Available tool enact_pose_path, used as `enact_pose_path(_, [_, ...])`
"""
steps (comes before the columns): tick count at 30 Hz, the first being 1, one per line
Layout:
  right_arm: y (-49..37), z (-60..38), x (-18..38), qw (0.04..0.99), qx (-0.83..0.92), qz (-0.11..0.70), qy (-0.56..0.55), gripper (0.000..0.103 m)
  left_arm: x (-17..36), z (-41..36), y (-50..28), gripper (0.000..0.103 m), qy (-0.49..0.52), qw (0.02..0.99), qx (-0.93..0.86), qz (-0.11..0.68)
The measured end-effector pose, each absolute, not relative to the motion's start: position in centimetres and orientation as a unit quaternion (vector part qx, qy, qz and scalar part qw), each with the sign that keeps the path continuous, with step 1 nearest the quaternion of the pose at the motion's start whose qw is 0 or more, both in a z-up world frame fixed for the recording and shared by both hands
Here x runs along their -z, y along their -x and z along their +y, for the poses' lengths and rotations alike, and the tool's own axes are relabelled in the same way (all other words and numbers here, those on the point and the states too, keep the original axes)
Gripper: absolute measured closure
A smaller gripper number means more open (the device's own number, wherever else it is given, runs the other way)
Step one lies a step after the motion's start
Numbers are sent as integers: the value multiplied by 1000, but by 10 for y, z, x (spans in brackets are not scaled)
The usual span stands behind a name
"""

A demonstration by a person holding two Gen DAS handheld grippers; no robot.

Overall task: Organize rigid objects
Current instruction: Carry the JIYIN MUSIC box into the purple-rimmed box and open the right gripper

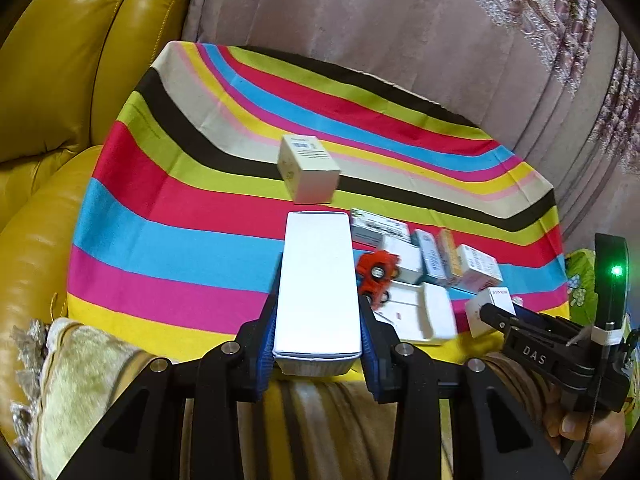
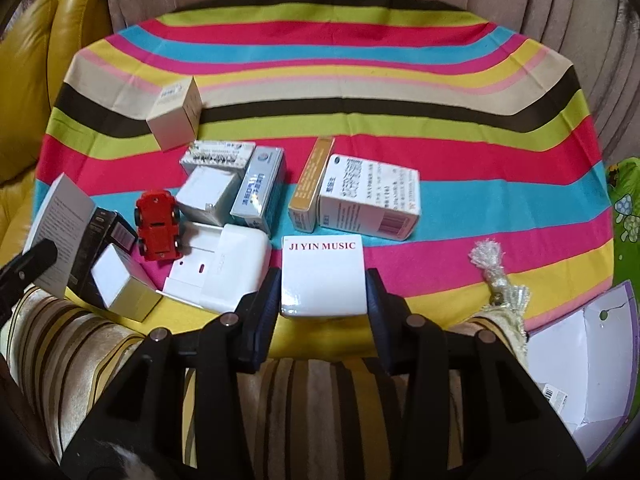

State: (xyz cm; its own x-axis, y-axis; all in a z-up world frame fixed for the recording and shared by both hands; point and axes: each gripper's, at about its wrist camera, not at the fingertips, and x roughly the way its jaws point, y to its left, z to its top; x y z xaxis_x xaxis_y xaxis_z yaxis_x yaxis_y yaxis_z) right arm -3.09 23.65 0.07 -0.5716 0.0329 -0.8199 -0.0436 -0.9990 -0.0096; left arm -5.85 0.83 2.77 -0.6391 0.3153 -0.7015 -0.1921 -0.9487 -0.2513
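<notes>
Left tool (image 1: 318,300) clamping a long white box (image 1: 318,280); right tool (image 2: 324,280) gripping "JI YIN MUSIC" box (image 2: 322,276), toy car (image 2: 157,224) at ten o'clock.

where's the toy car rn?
Right wrist view, left of centre: the red toy car sits on the striped cloth, beside a plain white box and just behind the white charger tray.

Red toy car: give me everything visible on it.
The red toy car is small, looks like glossy plastic, with black wheels. It sits right way up on the striped cloth, in the cluster of boxes at the table's near left. Its front end lies on or against the white tray-like box, and a white cube box stands beside it; contact there is unclear. Neither gripper touches it. In the left wrist view it is blurred.
</notes>
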Motion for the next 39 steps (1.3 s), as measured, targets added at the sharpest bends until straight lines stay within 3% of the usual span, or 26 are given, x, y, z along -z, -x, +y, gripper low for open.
enact_pose_path(10, [-3, 260, -20, 36, -899, 1, 436, 57, -44, 54, 33, 66, 399, 194, -894, -58])
enact_pose_path(26, [-64, 349, -27, 81, -899, 57, 427, 57, -41, 158, -11, 66, 433, 327, -839, -45])
enact_pose_path(39, [-116, 455, -9, 172, -874, 118, 439, 57, -34, 252, -41, 66, 453, 421, -786, -10])
